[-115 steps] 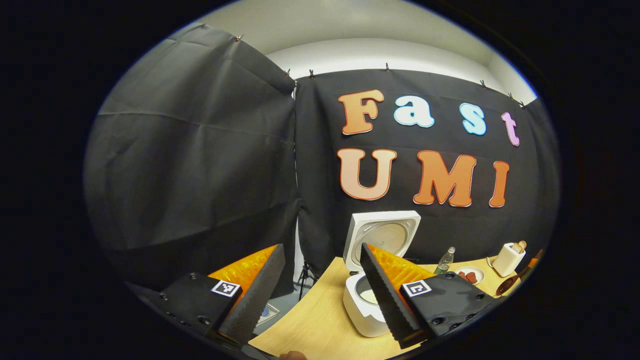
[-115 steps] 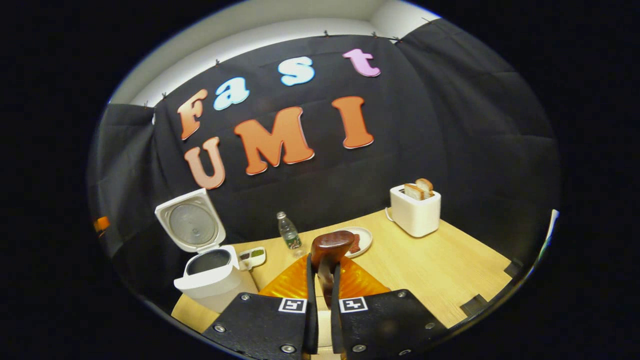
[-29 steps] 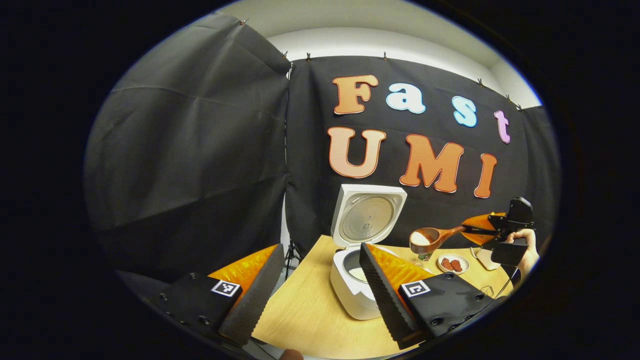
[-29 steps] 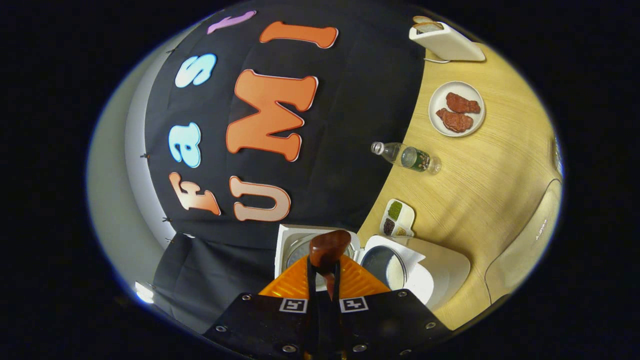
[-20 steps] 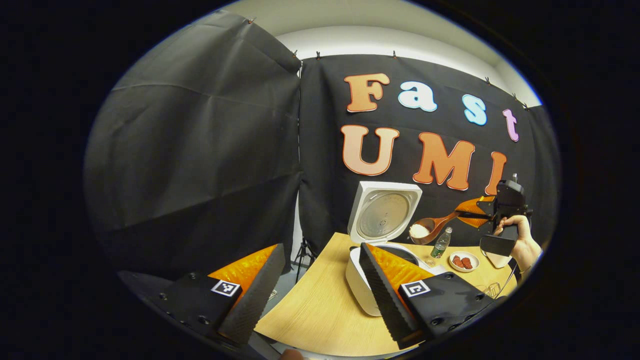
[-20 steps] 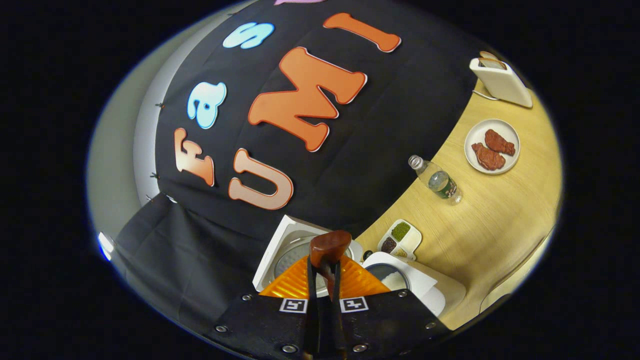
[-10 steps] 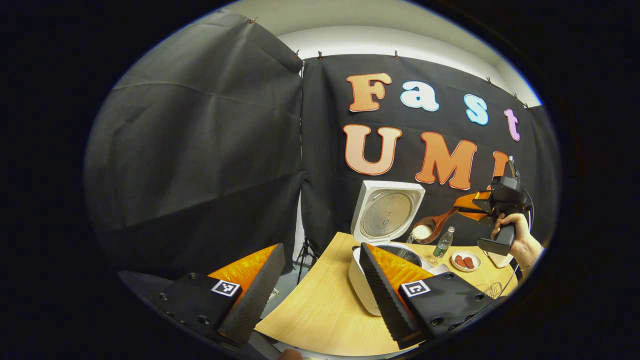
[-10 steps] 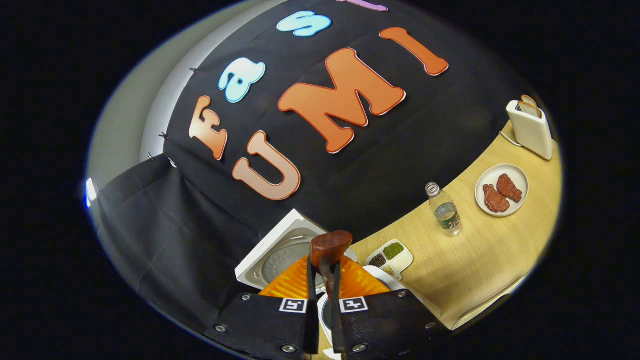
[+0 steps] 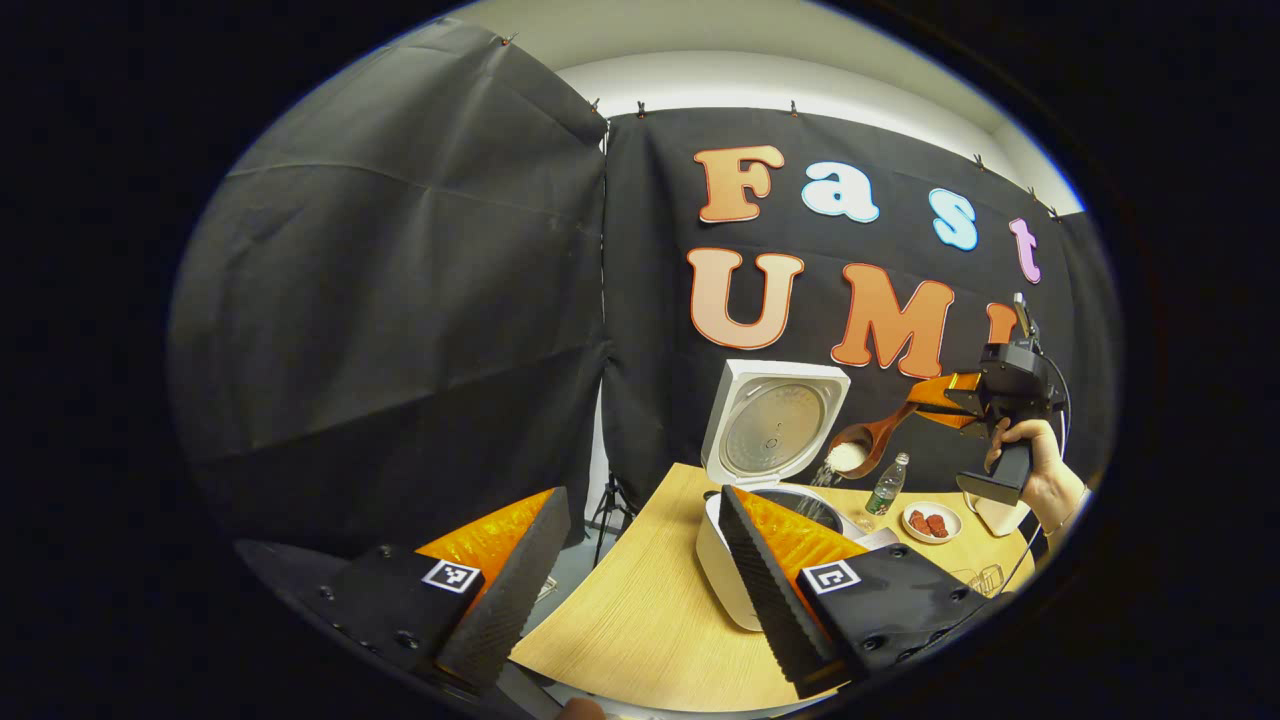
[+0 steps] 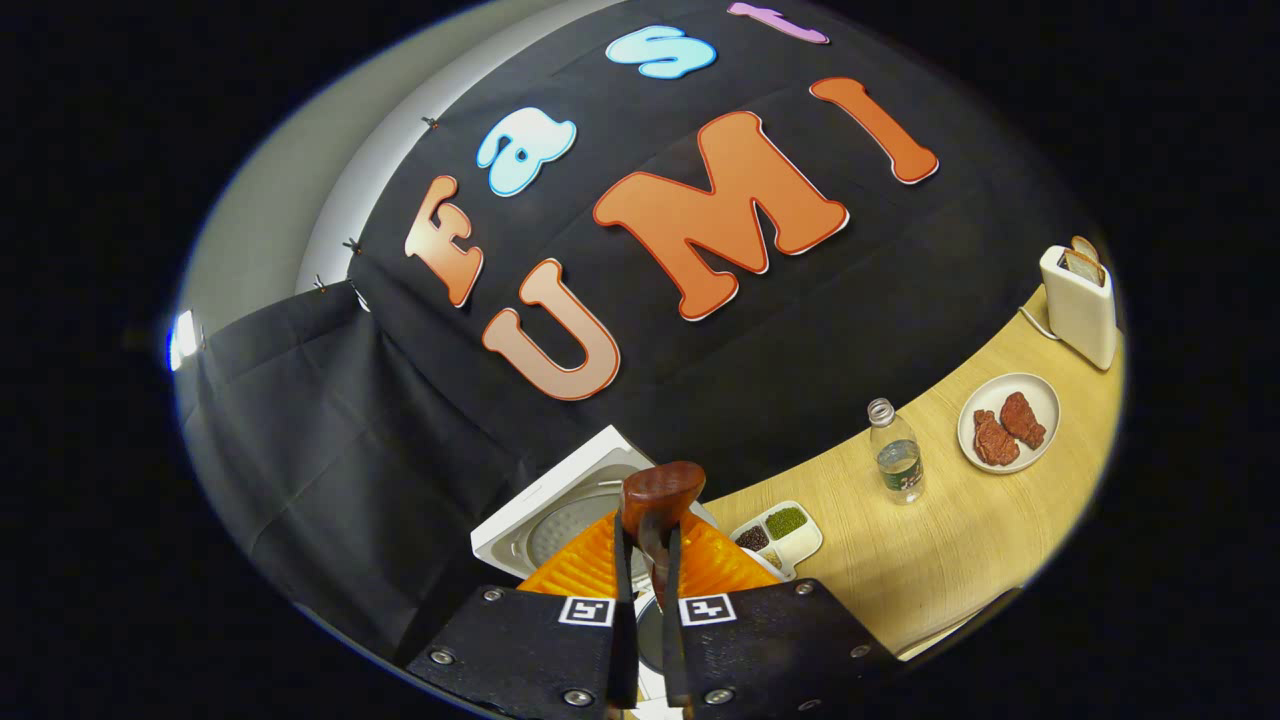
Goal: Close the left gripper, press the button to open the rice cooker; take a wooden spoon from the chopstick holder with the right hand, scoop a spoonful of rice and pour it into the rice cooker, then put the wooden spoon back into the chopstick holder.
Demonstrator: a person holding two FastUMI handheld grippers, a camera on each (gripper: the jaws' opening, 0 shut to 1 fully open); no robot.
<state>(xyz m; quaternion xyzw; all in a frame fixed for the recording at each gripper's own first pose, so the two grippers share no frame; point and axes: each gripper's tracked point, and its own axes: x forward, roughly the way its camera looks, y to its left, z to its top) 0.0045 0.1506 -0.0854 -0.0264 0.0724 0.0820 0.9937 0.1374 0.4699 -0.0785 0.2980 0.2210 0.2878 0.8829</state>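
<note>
- Spanning lower right: wooden table [image 9: 620,640].
- Pouring rice [image 9: 845,457] from tilted wooden spoon [image 9: 868,442], clamped in right gripper [image 10: 641,560], into rice cooker [image 9: 722,580].
- Idling, jaws apart: left gripper [image 9: 640,580].
- Next: returning spoon to holder.

Rice cooker [image 9: 722,580] pot behind left gripper [image 9: 640,560]

- My left gripper [image 9: 640,570] had two long wedge-shaped fingers with ribbed inner faces, backed by translucent orange ridged shells.
- Each finger sat on a black angular plate fixed with round screws and carrying a small square black-and-white marker.
- My right gripper [image 10: 640,560] showed the same black plates, silver-headed screws, paired markers and orange ridged backing.
- Seen from the left gripper view, it was a black pistol-grip body with an orange front, a thin dark cable trailing below my hand [image 9: 1030,470].
</note>
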